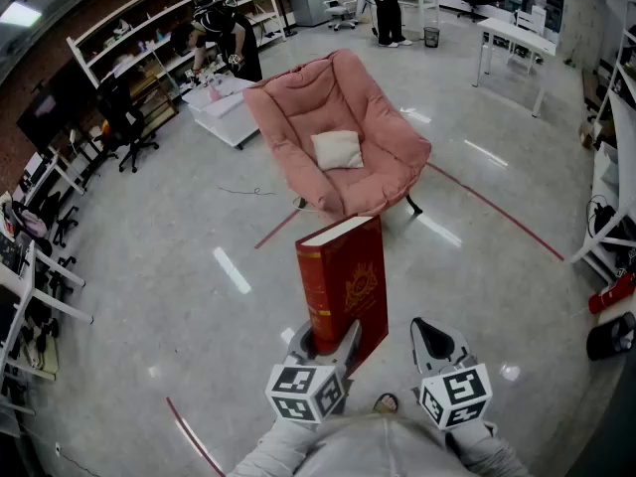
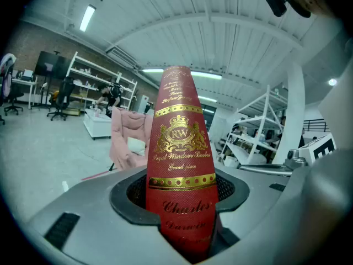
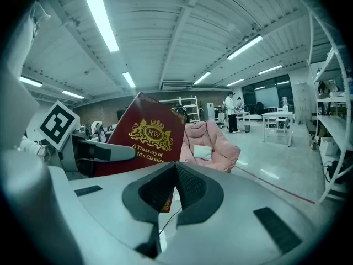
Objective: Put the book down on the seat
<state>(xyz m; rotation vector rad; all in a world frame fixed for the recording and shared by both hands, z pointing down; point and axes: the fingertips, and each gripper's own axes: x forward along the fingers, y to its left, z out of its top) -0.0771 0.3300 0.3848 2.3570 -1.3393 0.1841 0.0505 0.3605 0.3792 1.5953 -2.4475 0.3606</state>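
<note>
A thick red book [image 1: 343, 281] with gold lettering stands upright in the air, spine toward me. My left gripper [image 1: 328, 341] is shut on its lower end. In the left gripper view the book [image 2: 179, 148] fills the gap between the black pads [image 2: 131, 195]. My right gripper [image 1: 429, 334] hangs just right of the book, shut and empty, its pads meeting [image 3: 174, 184]. In the right gripper view the book's cover [image 3: 144, 137] shows to the left. The pink padded chair [image 1: 338, 97] with a white cushion [image 1: 337, 149] on its seat stands on the floor ahead, beyond the book.
A person [image 1: 227, 38] bends over a low white table [image 1: 224, 107] behind and left of the chair. White shelves [image 1: 149, 28] line the left wall and a white desk [image 1: 512, 40] stands far right. A red line [image 1: 497, 212] crosses the floor. A rack [image 1: 606, 217] is at right.
</note>
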